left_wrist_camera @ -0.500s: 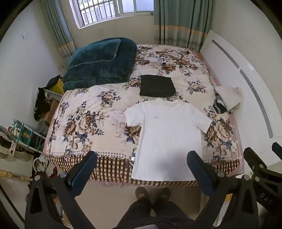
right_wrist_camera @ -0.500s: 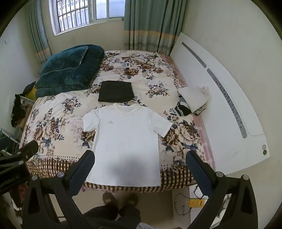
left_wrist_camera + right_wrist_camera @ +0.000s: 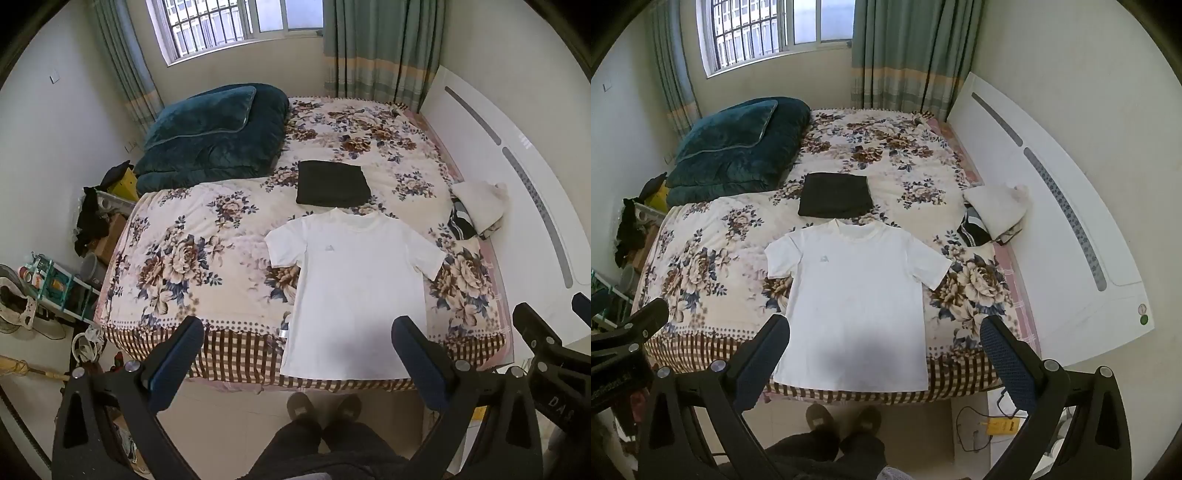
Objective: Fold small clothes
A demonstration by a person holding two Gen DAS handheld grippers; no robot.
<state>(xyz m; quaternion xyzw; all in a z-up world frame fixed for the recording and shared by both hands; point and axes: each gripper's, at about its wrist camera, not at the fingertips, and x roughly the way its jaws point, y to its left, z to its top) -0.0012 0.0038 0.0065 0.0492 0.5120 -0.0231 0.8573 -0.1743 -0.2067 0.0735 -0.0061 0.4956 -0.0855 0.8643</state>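
The left black hand-held gripper with two blue-padded fingers (image 3: 297,341) fills the lower part of its own view, and its jaws stand wide apart with nothing between them. The right black hand-held gripper with two blue-padded fingers (image 3: 884,339) stands in the same way in the lower part of its view, also wide apart and holding nothing. The person's dark-trousered legs and two slippered feet (image 3: 323,408) appear at the bottom centre.

Soft daylight from window (image 3: 236,26), sharp focus, fisheye bending, dark vignetted corners
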